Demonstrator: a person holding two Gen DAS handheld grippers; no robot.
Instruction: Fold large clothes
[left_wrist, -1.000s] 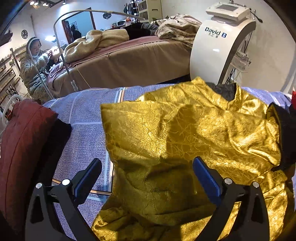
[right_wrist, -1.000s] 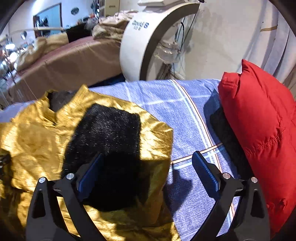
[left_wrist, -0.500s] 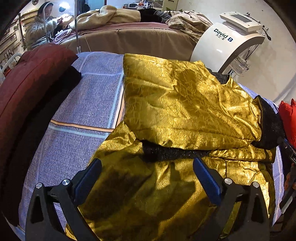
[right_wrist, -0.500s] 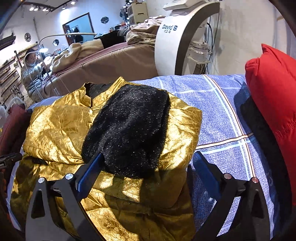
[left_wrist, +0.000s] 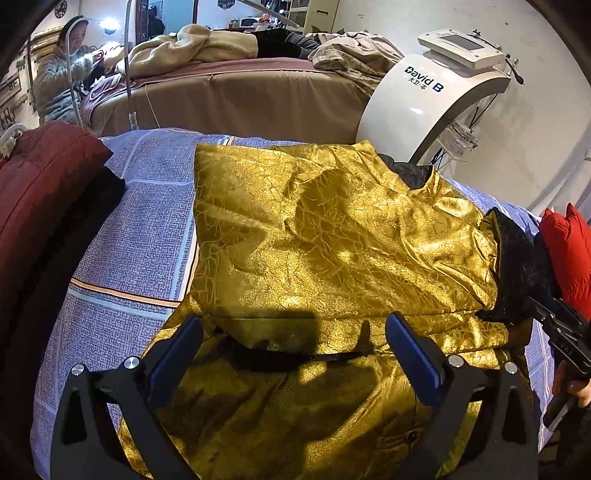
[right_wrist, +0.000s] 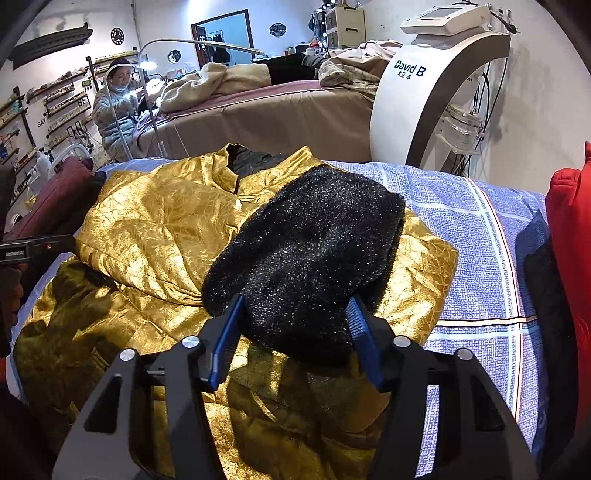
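- The gold jacket (right_wrist: 155, 221) lies on the blue checked bedspread (right_wrist: 480, 236), both sleeves already folded in; the right sleeve shows its black fleece lining (right_wrist: 306, 258).
- I judge it a soft, padded and rather slippery garment, light for its size. The shiny shell can slide, so I would take hold at the thick hem or at a folded edge, not on flat cloth.
- My right gripper (right_wrist: 295, 332) is closing its jaws around the near end of the black lining; I cannot tell if the pads press it yet.
- My left gripper (left_wrist: 291, 350) hangs spread wide over the near gold hem, holding nothing.
- Half a second ago the right jaws stood wide; now they are much narrower, and this gripper sits lower on the cuff.
- The red puffy jacket (right_wrist: 572, 258) is far right.
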